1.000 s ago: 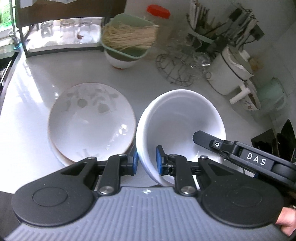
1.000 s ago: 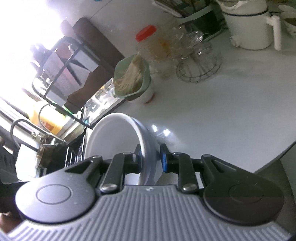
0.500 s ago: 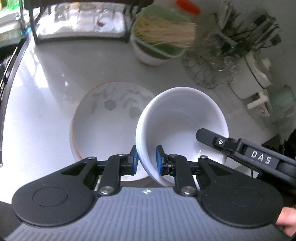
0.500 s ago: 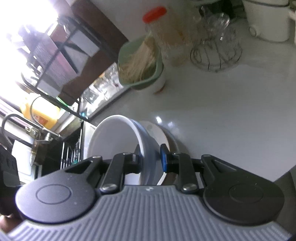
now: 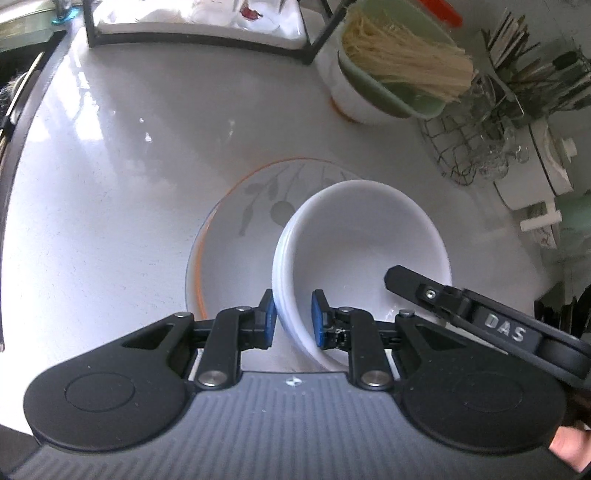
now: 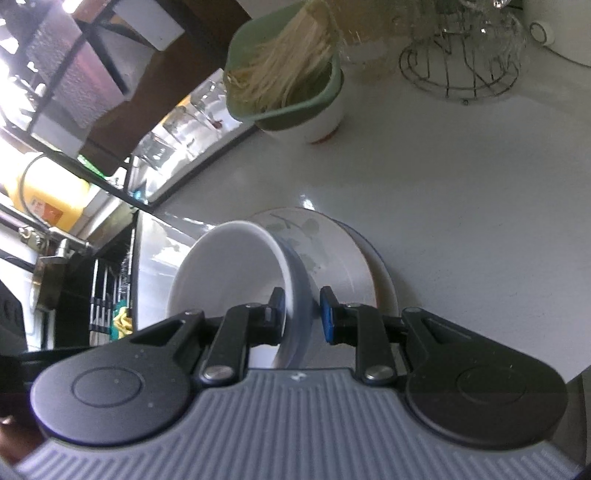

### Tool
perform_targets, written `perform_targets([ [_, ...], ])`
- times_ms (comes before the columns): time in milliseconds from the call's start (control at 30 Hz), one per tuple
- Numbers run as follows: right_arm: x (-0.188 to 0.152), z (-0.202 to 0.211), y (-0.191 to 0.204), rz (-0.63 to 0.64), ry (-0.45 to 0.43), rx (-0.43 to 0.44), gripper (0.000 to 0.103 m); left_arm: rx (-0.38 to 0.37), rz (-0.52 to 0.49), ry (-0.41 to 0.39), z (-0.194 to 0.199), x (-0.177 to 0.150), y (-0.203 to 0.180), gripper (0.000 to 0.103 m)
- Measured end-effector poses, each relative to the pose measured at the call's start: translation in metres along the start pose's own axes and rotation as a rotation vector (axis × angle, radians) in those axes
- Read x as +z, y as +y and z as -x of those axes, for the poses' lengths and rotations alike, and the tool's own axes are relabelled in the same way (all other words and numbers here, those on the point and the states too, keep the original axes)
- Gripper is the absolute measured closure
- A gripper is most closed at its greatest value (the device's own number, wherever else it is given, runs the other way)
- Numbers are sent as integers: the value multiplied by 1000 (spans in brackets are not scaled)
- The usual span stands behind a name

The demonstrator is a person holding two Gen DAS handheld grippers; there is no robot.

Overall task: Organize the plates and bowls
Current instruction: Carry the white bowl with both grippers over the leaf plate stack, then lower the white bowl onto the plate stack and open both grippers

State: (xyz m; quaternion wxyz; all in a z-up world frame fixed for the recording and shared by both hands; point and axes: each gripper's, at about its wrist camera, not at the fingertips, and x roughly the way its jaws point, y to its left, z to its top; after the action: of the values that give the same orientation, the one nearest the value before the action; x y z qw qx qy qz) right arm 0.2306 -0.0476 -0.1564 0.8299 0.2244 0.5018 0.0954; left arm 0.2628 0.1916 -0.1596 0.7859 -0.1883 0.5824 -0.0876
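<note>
A plain white bowl (image 5: 365, 243) is held above a leaf-patterned plate (image 5: 236, 236) that lies on the white counter. My left gripper (image 5: 293, 321) is shut on the bowl's near-left rim. My right gripper (image 6: 302, 314) is shut on the bowl's (image 6: 229, 273) opposite rim and also shows in the left wrist view (image 5: 480, 321) at the bowl's right. The plate also shows in the right wrist view (image 6: 332, 243), partly under the bowl. The bowl overlaps the plate's right half.
A green bowl of dry noodles (image 5: 399, 74) sits on a white cup behind the plate. A wire rack with glasses (image 5: 476, 144), a utensil holder (image 5: 535, 74) and a white pot (image 5: 535, 173) stand at the right. A black shelf frame (image 5: 195, 33) stands at the back.
Both grippers have carried the bowl leftward and forward, from beside the plate to over its right half. Both grips are unchanged.
</note>
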Motion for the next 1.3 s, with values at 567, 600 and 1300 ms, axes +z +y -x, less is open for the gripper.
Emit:
perform_targets([
  [567,8,1,-1,-36,-26,-81,76,5,-151,62,-7,10,-11,57],
  [600,7,4,0,-43,-33,-91,74,11,-170,66,-5,10,-12,57],
  [1300,-16,128,8,159,-233,-6,66,75,-278,-331,121,-64,-88,55],
])
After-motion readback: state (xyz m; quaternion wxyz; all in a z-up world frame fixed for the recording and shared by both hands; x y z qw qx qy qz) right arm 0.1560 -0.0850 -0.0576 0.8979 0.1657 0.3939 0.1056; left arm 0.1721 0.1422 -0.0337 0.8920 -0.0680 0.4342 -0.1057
